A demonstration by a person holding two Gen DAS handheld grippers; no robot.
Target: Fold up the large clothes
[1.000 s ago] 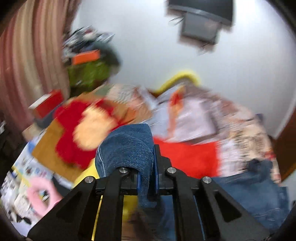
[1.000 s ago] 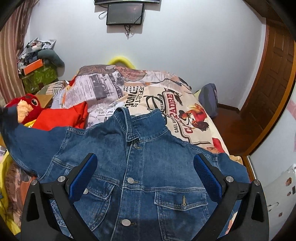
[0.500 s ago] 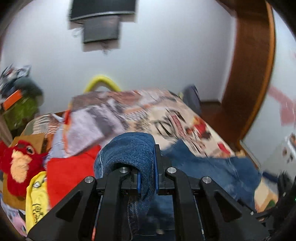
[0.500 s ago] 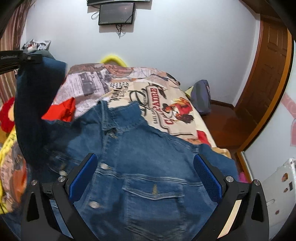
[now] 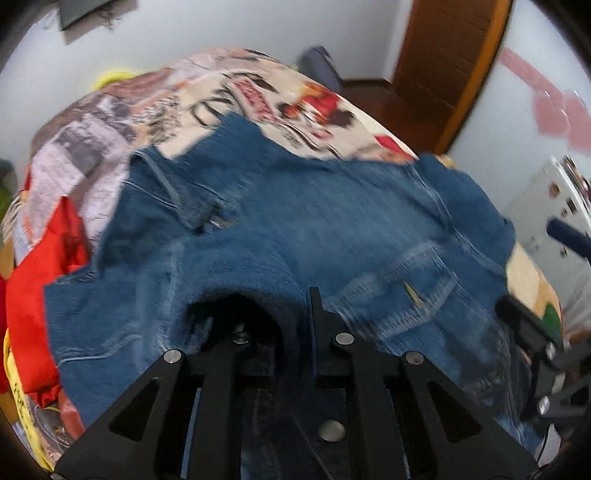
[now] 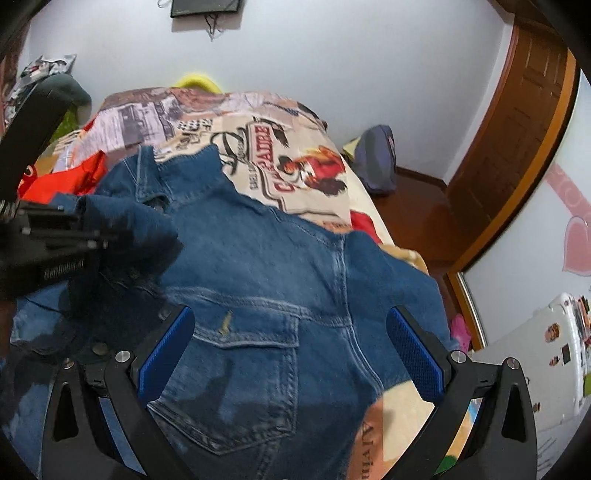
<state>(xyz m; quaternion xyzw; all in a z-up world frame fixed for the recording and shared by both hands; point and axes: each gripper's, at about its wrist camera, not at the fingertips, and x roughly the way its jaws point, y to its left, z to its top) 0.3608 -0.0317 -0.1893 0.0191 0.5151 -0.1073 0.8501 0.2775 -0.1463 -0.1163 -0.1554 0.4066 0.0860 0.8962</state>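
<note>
Left tool (image 5: 295, 325) is clamped on the denim sleeve (image 5: 240, 273) and has swung it from out over the red clothes across the jacket (image 5: 332, 206) chest right ahead, so that sleeve fold is nearly done. Right tool (image 6: 291, 350) hangs wide apart over the pocket (image 6: 240, 373), jacket spread on the bed (image 6: 295, 147) below it.

— What is lying under everything?
— A printed bedspread (image 6: 295, 147) is covering the bed; a red cloth (image 5: 33, 280) is bunching at its left edge.
— And further off?
— A dark bag (image 6: 376, 162) is sitting on the floor near a wooden door (image 6: 517, 129); a screen (image 6: 205, 7) is hanging on the wall.
</note>
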